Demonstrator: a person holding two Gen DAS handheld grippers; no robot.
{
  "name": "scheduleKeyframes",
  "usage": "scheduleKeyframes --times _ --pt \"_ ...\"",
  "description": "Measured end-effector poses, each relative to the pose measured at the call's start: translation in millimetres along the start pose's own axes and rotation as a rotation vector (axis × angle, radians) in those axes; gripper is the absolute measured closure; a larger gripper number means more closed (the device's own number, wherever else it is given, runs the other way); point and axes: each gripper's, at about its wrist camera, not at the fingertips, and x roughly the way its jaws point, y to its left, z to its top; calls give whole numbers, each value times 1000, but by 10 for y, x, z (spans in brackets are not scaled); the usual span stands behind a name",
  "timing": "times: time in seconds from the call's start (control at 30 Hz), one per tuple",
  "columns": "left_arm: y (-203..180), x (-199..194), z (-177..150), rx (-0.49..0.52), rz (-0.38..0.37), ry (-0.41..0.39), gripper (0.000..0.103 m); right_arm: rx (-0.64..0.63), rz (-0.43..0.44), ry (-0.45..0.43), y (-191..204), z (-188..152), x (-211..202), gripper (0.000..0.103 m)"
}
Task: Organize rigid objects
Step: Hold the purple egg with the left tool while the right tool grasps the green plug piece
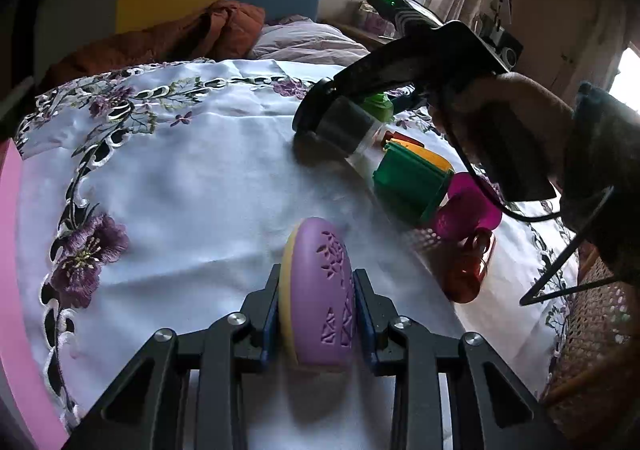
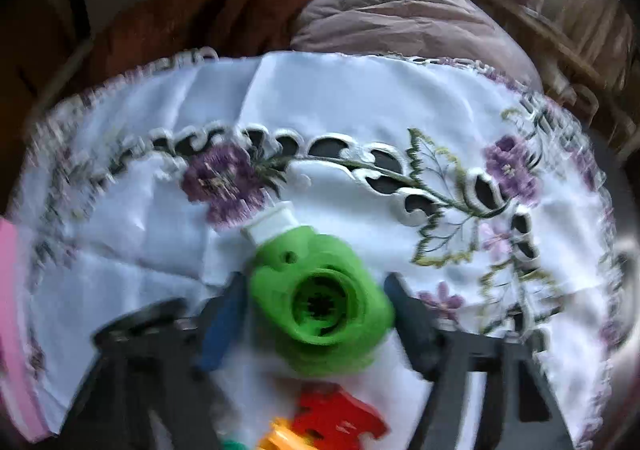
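My left gripper (image 1: pixel 316 290) is shut on a purple and yellow oval piece (image 1: pixel 320 290), which stands on edge just above the white embroidered tablecloth (image 1: pixel 180 170). In the right wrist view a green toy with a round hole and a white neck (image 2: pixel 320 298) lies on the cloth between the fingers of my right gripper (image 2: pixel 316 310). That view is blurred. A narrow gap shows on each side of the toy, so the jaws stand open around it. The left wrist view shows a hand holding the right gripper's body (image 1: pixel 420 62) over the same green toy (image 1: pixel 378 106).
On the right of the table lie a green box with yellow parts (image 1: pixel 408 178), a magenta cup (image 1: pixel 468 210) and an orange translucent cup (image 1: pixel 468 270). A red piece (image 2: pixel 336 422) lies just behind the green toy. A wicker chair (image 1: pixel 592 330) stands at the right edge.
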Motion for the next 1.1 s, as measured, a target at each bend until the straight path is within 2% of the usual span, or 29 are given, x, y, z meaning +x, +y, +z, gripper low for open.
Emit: scheduleKeyframes --times 0.13,0.33,0.37,0.43,0.57,0.63,0.77,0.93,1.1 --pt "-4 4 0 -1 0 -2 71 -7 -24 -21 6 -76 -108 39" --pt "-10 -14 -8 -3 -1 -6 71 19 -59 -192 42 -205 -764 39" --pt "-2 -21 -6 -7 -3 -6 71 22 -36 -221 78 -231 -877 39" --pt "7 -50 1 -11 -5 0 72 0 82 -245 231 -309 -1078 39" --pt "-48 -174 -47 9 6 13 73 -107 219 -218 716 -490 -1083 39" --pt "-75 -263 -109 20 11 18 74 -148 253 -185 913 -584 -978 39" --pt "-84 -470 -221 19 10 14 74 -187 256 -114 1217 -747 -678 39" --pt "-95 -684 -288 -1 10 10 74 -295 178 -18 1402 -946 -300 39" --pt "-141 -786 -283 -17 11 7 74 -281 188 -58 1343 -977 -321 39"
